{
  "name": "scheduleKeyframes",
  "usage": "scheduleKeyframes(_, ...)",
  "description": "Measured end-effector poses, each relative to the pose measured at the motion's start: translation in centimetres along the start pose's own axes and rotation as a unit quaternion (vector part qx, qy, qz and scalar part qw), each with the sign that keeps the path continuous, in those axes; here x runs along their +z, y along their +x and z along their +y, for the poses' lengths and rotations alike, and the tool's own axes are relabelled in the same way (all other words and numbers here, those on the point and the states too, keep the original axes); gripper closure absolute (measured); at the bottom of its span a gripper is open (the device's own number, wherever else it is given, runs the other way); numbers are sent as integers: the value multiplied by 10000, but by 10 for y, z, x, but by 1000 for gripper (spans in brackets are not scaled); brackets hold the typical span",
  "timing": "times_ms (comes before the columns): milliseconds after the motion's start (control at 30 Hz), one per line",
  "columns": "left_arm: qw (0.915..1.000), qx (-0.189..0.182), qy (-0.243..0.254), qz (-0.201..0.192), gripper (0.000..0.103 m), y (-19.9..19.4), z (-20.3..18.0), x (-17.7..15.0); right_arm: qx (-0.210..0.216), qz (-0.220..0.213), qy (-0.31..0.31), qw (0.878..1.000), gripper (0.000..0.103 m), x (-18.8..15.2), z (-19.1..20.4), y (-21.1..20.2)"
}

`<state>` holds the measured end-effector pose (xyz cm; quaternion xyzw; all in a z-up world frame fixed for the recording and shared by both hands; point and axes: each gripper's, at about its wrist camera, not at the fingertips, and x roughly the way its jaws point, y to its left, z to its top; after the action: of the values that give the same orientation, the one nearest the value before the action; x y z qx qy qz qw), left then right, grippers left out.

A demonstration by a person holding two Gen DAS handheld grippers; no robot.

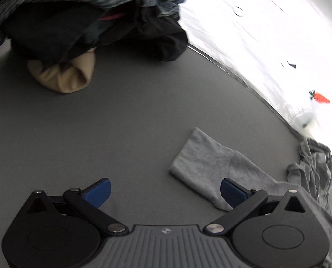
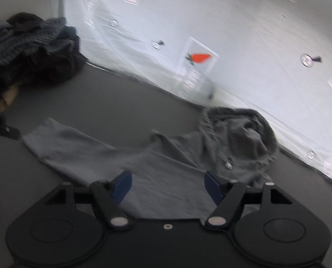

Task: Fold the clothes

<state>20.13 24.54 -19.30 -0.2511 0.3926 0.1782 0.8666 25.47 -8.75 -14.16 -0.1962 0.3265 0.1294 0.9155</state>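
A light grey garment (image 2: 157, 163) lies on the dark grey table (image 2: 112, 102). One long part stretches left and ends in a cuff (image 2: 43, 134); the other end is bunched in a heap (image 2: 239, 134) by the white sheet. In the left wrist view the cuff end (image 1: 206, 163) lies just ahead and right. My left gripper (image 1: 166, 193) is open and empty above the table; its right finger (image 1: 231, 192) hangs over the cloth. My right gripper (image 2: 168, 186) is open and empty over the garment's middle.
A pile of dark and striped clothes (image 1: 87, 15) with a beige piece (image 1: 65, 76) sits at the far left; it also shows in the right wrist view (image 2: 31, 51). A white plastic sheet (image 2: 233, 44) with carrot pictures rises along the table's far edge.
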Motion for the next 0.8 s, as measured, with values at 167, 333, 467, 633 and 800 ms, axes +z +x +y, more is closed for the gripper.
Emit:
scheduleKeyframes(167, 9931, -396, 1086, 184, 0, 15, -80, -12, -1238, 814, 241, 9887, 42, -67, -75, 8)
scheduleKeyframes(333, 9723, -889, 2138, 321, 0, 22, -166, -25, -1697, 1063, -164, 9796, 63, -101, -105, 21)
scheduleKeyframes(467, 9460, -1148, 3025, 189, 0, 23, -231, -34, -1279, 949, -109, 9872, 94, -111, -109, 29)
scheduleKeyframes(633, 9255, -1105, 3603, 378, 0, 56, -284, -47, -1270, 1157, 229, 9849, 103, -130, -115, 36)
scheduleKeyframes(800, 9274, -883, 3579, 633, 0, 91, -289, -59, -1110, 1163, 1778, 9708, 102, -135, -161, 19)
